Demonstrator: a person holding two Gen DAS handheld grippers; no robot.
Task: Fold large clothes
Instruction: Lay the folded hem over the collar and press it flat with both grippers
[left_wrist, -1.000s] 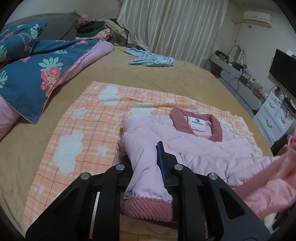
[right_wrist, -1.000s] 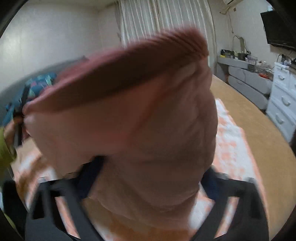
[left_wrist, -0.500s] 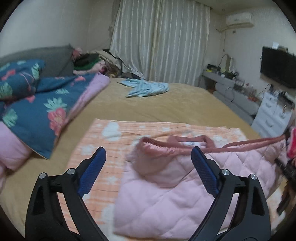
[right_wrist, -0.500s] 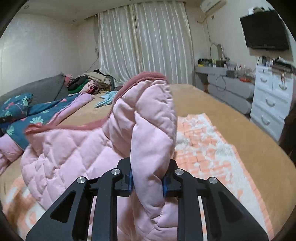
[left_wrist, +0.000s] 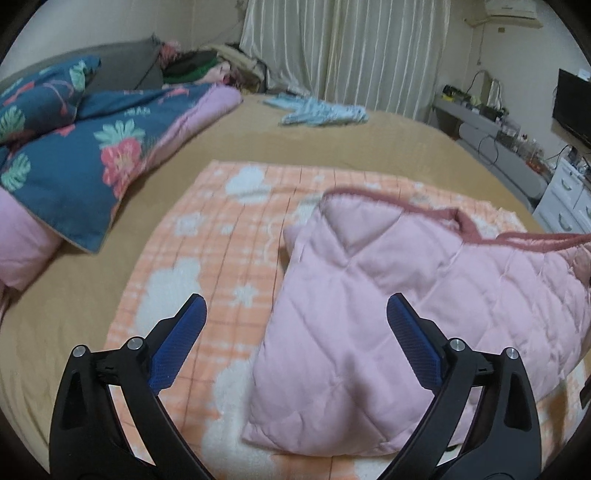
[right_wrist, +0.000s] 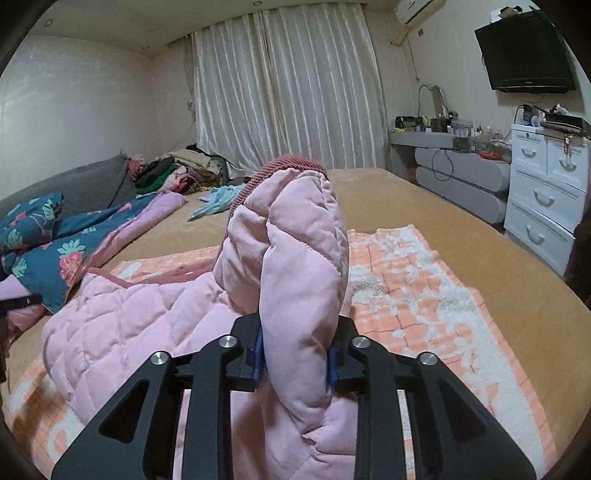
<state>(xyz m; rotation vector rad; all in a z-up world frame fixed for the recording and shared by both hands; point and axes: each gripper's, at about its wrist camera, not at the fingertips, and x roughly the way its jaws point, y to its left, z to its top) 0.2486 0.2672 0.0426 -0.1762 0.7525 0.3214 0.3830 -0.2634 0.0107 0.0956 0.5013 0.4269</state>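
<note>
A pink quilted jacket (left_wrist: 388, 314) with a dusty-red knit trim lies folded over on an orange-and-white checked blanket (left_wrist: 229, 236) on the bed. My left gripper (left_wrist: 295, 339) is open and empty, hovering just above the jacket's near left part. My right gripper (right_wrist: 295, 354) is shut on a thick fold of the jacket (right_wrist: 299, 258) and holds it raised above the blanket (right_wrist: 424, 288). The rest of the jacket spreads to the left below it.
A blue floral quilt (left_wrist: 85, 155) with pink lining lies at the left. A light blue garment (left_wrist: 321, 110) lies at the far side of the tan bed (left_wrist: 369, 147). A white dresser (right_wrist: 546, 192), a grey desk and a wall TV stand at the right.
My left gripper let go of the sleeve cuff, opened and drew back. My right gripper carried its fold of the jacket over the body and holds it lower now.
</note>
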